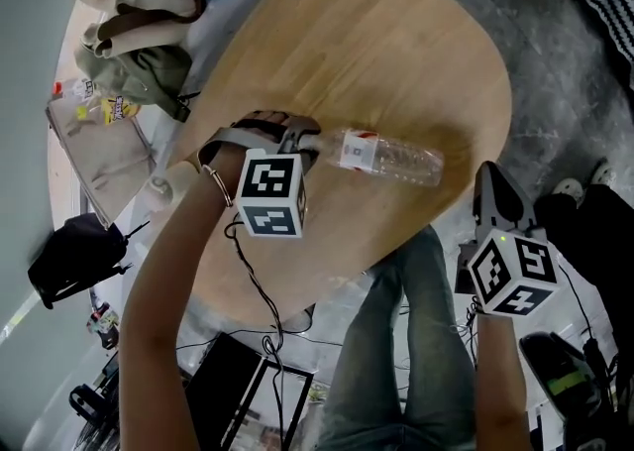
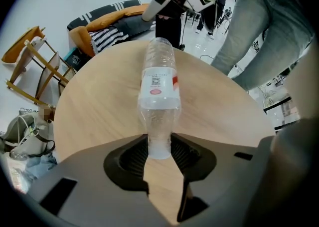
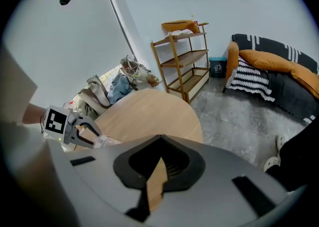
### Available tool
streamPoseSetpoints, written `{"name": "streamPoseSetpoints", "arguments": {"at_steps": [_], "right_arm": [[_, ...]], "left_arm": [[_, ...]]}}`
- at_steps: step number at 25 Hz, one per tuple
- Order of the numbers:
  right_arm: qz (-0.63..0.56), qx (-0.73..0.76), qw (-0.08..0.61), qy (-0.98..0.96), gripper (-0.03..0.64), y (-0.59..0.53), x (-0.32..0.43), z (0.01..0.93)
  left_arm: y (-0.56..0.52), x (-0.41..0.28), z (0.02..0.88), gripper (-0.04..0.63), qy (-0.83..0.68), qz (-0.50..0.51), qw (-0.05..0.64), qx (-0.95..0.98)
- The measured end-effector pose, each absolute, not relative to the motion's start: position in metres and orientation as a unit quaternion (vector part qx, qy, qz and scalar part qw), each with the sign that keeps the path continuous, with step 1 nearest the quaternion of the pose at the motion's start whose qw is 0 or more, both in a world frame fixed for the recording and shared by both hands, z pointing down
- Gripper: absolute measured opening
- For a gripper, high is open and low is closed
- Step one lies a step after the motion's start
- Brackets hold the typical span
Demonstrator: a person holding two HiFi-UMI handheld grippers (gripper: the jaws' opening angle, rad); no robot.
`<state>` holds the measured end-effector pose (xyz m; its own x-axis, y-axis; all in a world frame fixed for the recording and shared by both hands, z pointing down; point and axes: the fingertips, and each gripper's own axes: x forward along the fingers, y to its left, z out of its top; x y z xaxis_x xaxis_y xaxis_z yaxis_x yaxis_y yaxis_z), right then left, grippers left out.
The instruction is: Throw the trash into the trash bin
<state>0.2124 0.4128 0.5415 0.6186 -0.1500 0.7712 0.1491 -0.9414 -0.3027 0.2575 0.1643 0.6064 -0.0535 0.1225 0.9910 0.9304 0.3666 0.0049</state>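
A clear plastic bottle [image 1: 391, 157] with a white and red label lies on its side on the round wooden table [image 1: 376, 43]. My left gripper [image 1: 307, 137] points straight down over the bottle's narrow end. In the left gripper view the bottle [image 2: 159, 86] stretches away from me, and my left gripper [image 2: 159, 146] has both ribbed pads against its narrow end. My right gripper [image 1: 492, 181] hangs off the table's near right edge, apart from the bottle. In its own view my right gripper [image 3: 159, 138] has its tips together and nothing between them.
A clear-walled bin [image 1: 99, 137] holding wrappers stands on the floor left of the table. Bags [image 1: 139, 23] are piled at the far left. A person's jeans-clad legs [image 1: 416, 340] are beside the near edge. A wooden shelf [image 3: 184, 56] and a sofa [image 3: 279, 66] stand beyond.
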Motion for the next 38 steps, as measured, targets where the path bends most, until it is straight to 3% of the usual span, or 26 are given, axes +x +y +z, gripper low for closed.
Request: {"name": "streamPoseSetpoints", "arguments": {"at_steps": [19, 38], "right_arm": [[-0.427, -0.893, 0.135, 0.038, 0.006, 0.397, 0.215, 0.522], [-0.427, -0.883, 0.052, 0.188, 0.006, 0.250, 0.202, 0.499]], "left_arm": [[0.133, 0.234, 0.577, 0.146, -0.551, -0.403, 0.485, -0.547], [-0.013, 0.107, 0.541, 0.146, -0.300, -0.517, 0.271, -0.754]]}}
